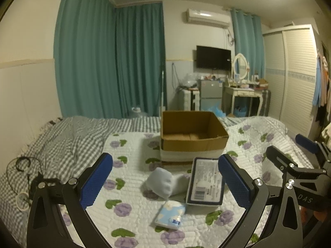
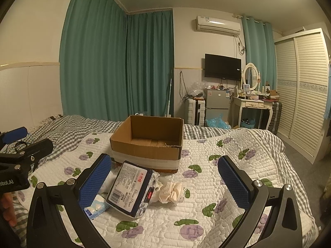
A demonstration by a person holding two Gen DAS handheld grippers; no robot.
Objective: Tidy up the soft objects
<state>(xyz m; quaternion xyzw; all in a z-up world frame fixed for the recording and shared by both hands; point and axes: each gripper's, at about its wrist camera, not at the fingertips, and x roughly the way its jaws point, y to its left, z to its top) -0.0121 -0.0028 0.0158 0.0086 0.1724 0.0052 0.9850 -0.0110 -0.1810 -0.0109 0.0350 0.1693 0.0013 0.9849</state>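
Cardboard box (image 2: pixel 148 142) empty on quilt (image 2: pixel 206 196); tissue pack (image 2: pixel 129 190) outside, both tongs agape

Beyond the bed (image 2: pixel 238 144) I saw teal curtains (image 2: pixel 115 66), a television (image 2: pixel 222 67) and a dressing table (image 2: pixel 251 103) beside the fridge (image 2: pixel 217 103).

Teal curtains (image 2: pixel 115 66) cover the far corner. A black television (image 2: pixel 222 67) hangs beneath the air conditioner (image 2: pixel 218 25). A white louvred wardrobe (image 2: pixel 304 86) stands beside the dressing table (image 2: pixel 251 105).

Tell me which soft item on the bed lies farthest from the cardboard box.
The small blue-and-white tissue packet. It lies nearest the camera, in front of the pale rolled socks and the large tissue pack, which sit closer to the box.
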